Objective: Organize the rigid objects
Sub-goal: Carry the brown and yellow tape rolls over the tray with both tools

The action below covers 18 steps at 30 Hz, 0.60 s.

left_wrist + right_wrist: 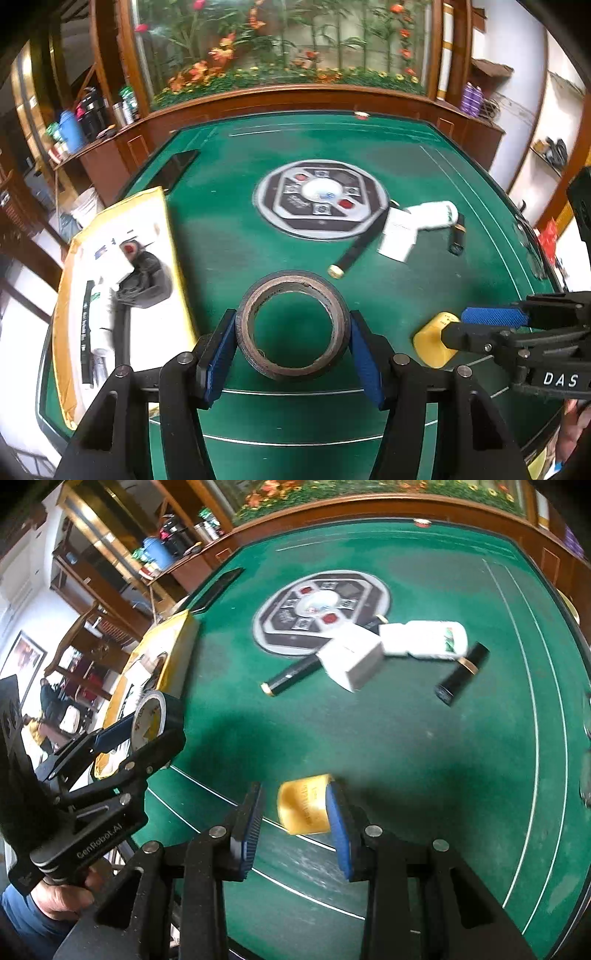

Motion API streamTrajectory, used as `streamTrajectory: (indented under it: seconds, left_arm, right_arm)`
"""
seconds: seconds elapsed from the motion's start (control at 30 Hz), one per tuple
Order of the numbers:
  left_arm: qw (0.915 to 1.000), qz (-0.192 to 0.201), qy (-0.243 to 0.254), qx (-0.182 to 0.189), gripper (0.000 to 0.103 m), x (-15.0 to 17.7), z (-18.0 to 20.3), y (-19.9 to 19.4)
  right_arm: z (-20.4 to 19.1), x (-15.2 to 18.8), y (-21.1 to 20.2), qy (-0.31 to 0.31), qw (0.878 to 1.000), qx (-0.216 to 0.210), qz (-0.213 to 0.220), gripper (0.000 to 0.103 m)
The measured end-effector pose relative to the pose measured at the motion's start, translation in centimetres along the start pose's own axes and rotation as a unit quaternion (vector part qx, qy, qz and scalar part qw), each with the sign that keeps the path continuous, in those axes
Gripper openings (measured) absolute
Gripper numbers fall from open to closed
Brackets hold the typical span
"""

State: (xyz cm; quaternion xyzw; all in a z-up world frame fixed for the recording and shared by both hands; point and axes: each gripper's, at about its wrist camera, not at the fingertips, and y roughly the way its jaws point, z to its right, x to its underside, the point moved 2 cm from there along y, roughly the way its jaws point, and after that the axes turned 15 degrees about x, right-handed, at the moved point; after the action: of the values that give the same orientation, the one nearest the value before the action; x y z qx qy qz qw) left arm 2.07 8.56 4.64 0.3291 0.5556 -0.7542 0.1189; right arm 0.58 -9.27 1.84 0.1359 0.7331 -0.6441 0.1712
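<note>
Tape roll (292,326) sits clamped between the blue pads of the left tongs (293,347), held above the green tabletop (424,280). Both pads press the roll's outer wall, with the jaws about half open to span it. The left wrist view looks through the roll's hollow core to the felt below. The right wrist view shows the same roll (157,716) edge-on, exposing a white printed inner face that the left view does not give.

Yellow block (304,803) is gripped by the right tongs (295,812), jaws narrow. In the right wrist view the right pad lies against the block; contact at the left pad is blurred. The left wrist view shows the block (434,341) from the side, one blue pad above it.

A hand (62,897) holding the left tongs' handle appears only in the right wrist view.

Remaining items lie on the tabletop beyond both tongs:
- round panel (320,199) at the centre;
- black pen (360,245) with a gold end, lying partly across the panel's rim;
- white box (352,657) touching a white bottle (424,638);
- black tube (461,674) with a gold band, just beside the bottle.

A yellow-rimmed tray (181,258) stands at the left edge. Its contents, a dark pouch (147,280) among them, show clearly only in the left wrist view.
</note>
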Motion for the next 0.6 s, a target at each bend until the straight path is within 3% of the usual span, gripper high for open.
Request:
streamTrajectory:
  seconds: [0.43,0.6]
  left_arm:
    - [0.9992,0.016,-0.037,-0.003,0.062,-0.5,-4.1,-0.9]
    - [0.9991,0.013,-0.041,0.004,0.062,-0.6,-4.5,-0.6]
  right_arm:
    - [-2.1,-1.4,1.2,-0.024,1.0,0.015,-0.005,0.034]
    - [-3.2,-1.2,1.2,-0.055,0.998,0.034,0.002,0.041]
